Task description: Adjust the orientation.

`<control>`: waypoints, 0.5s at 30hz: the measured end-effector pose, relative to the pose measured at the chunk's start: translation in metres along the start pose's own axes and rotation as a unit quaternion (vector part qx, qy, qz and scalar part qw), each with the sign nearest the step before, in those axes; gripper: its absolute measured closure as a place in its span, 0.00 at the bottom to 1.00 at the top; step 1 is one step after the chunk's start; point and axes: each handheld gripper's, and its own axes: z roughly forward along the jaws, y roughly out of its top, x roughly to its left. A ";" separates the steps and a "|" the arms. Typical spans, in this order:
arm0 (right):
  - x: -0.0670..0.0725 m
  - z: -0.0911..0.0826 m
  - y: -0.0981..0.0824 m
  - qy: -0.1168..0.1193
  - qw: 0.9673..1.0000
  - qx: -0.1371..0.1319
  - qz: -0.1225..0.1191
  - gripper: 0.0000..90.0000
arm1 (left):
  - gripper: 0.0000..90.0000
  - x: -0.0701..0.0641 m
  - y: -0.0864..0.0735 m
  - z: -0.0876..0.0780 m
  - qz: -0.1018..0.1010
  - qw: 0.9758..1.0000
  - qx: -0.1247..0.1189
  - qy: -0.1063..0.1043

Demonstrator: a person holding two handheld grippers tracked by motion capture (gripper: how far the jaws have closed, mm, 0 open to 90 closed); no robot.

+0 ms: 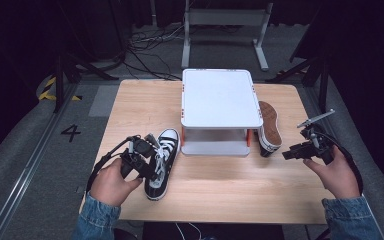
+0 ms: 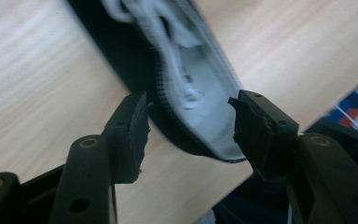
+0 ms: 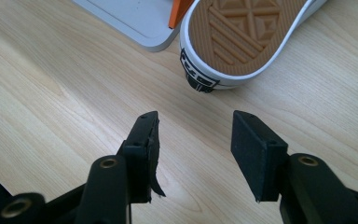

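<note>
**Straddling a sneaker beside the rack**

Straddling the heel of the upright black sneaker [image 2: 191,93] at frame centre, the left gripper [image 2: 189,123] has its jaws spread, pads clear of the shoe, nothing pinched; in the high view this sneaker [image 1: 162,162] stands lower left of the white two-tier rack [image 1: 220,97]; the right gripper [image 3: 193,135], jaws likewise spread and empty, hovers over the wooden table [image 3: 51,93] below the second sneaker [image 3: 242,37], lying sole-out against the rack's right side; judged progress: neither shoe is shelved; both remain to be placed.
</note>
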 end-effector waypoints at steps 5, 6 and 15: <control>0.001 0.000 0.002 0.003 1.000 -0.002 -0.004 0.57 | 0.56 -0.013 0.004 0.008 0.018 1.000 0.016 -0.016; 0.001 0.000 0.002 0.003 1.000 -0.002 -0.004 0.58 | 0.67 -0.013 0.005 0.009 0.025 0.999 0.015 -0.021; 0.001 0.001 0.000 0.003 1.000 0.000 -0.002 0.57 | 0.54 -0.017 0.008 0.014 0.036 0.997 0.036 0.051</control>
